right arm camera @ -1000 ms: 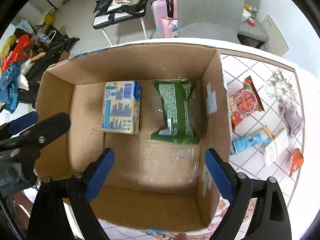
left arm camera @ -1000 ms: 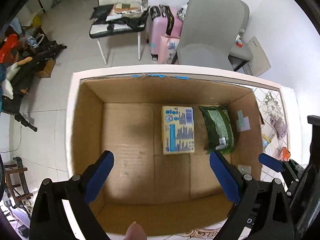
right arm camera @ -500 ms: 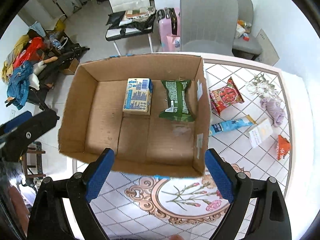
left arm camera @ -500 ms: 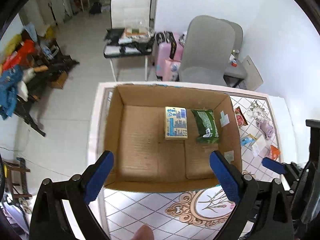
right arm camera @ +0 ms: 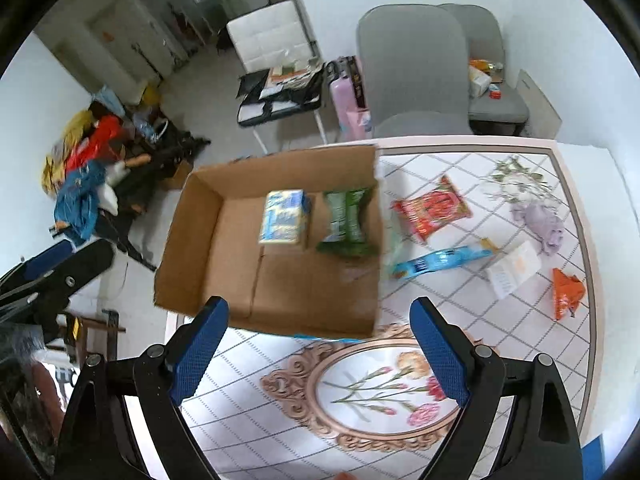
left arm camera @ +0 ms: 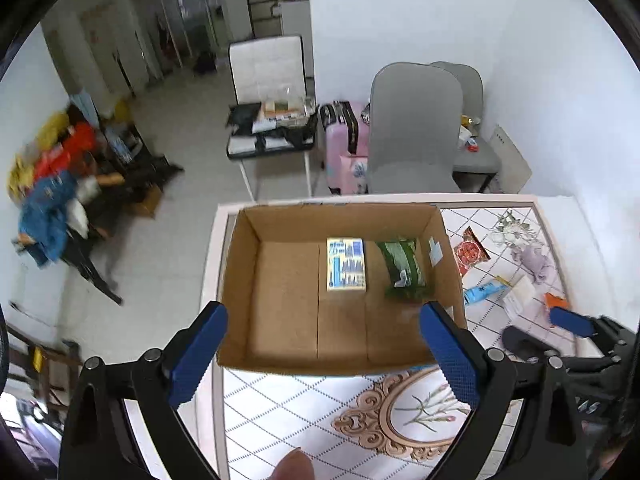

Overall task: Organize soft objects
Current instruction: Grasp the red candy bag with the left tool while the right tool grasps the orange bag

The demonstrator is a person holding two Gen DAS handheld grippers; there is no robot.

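An open cardboard box (left arm camera: 280,296) (right arm camera: 200,240) sits on the table's left part. It holds a yellow-blue pack (left arm camera: 346,265) (right arm camera: 285,217) and a green pouch (left arm camera: 402,268) (right arm camera: 347,216). To its right on the table lie a red snack bag (right arm camera: 434,207), a blue tube pack (right arm camera: 440,261), a white packet (right arm camera: 512,268), an orange packet (right arm camera: 566,292) and a lilac soft item (right arm camera: 542,222). My left gripper (left arm camera: 326,354) is open and empty, high above the box's near edge. My right gripper (right arm camera: 320,350) is open and empty above the table's floral medallion.
The table (right arm camera: 500,360) has a tiled pattern with a floral medallion near me. Grey chairs (right arm camera: 412,64) stand behind it, with a pink suitcase (left arm camera: 344,140) and a white chair with clutter (left arm camera: 272,120). Clothes pile on the floor at left (left arm camera: 52,184).
Both grippers have risen and pulled back from inside the box; the box now looks small and far below. The right view has swung right over the loose packets. Jaws stay open.
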